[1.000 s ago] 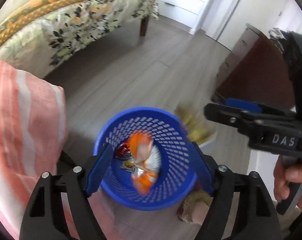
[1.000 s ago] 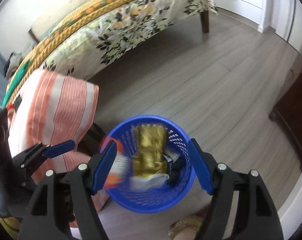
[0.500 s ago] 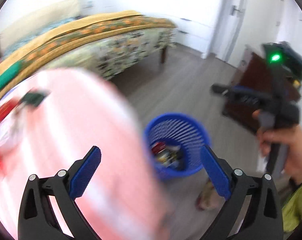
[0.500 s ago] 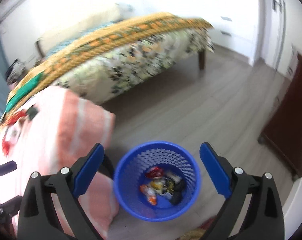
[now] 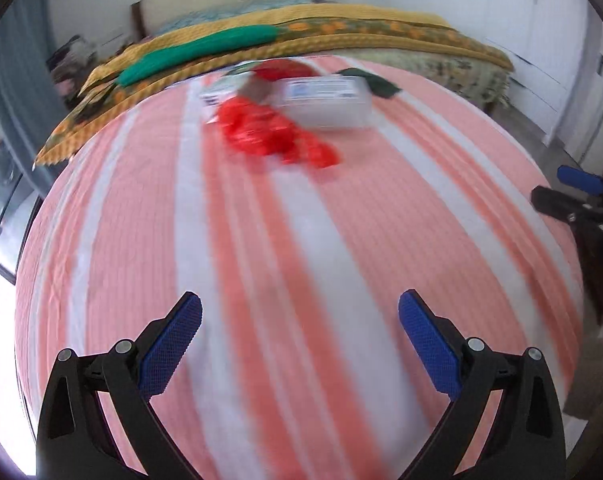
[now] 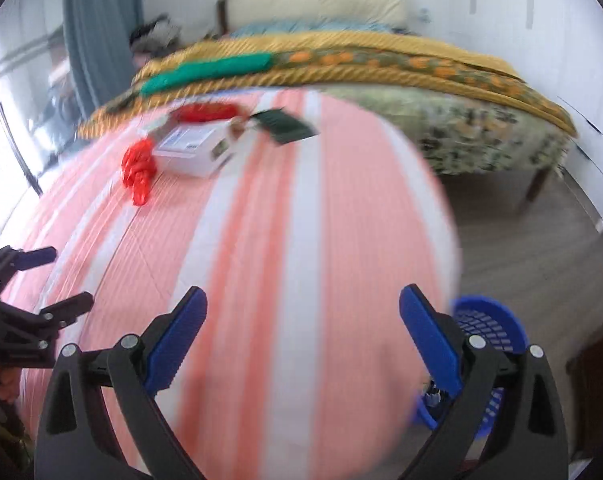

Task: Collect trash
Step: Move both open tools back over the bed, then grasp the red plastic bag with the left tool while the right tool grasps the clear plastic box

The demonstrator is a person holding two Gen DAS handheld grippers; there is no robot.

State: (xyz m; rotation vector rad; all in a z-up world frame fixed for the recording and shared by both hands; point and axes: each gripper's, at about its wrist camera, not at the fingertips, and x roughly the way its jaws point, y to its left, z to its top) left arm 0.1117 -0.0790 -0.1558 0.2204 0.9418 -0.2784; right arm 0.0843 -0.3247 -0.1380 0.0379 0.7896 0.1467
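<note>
Both grippers, left (image 5: 299, 330) and right (image 6: 301, 326), wide and empty; red wrapper (image 5: 271, 134) ahead on striped bed (image 5: 341, 260), nearer the left.

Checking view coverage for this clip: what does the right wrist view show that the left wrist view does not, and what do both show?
Only the right wrist view shows the blue basket on the floor at lower right, and the left tool at its left edge. Only the left wrist view shows the right tool at its right edge. Both show the striped cloth, red wrapper, white box, a dark green packet and the bed.
</note>
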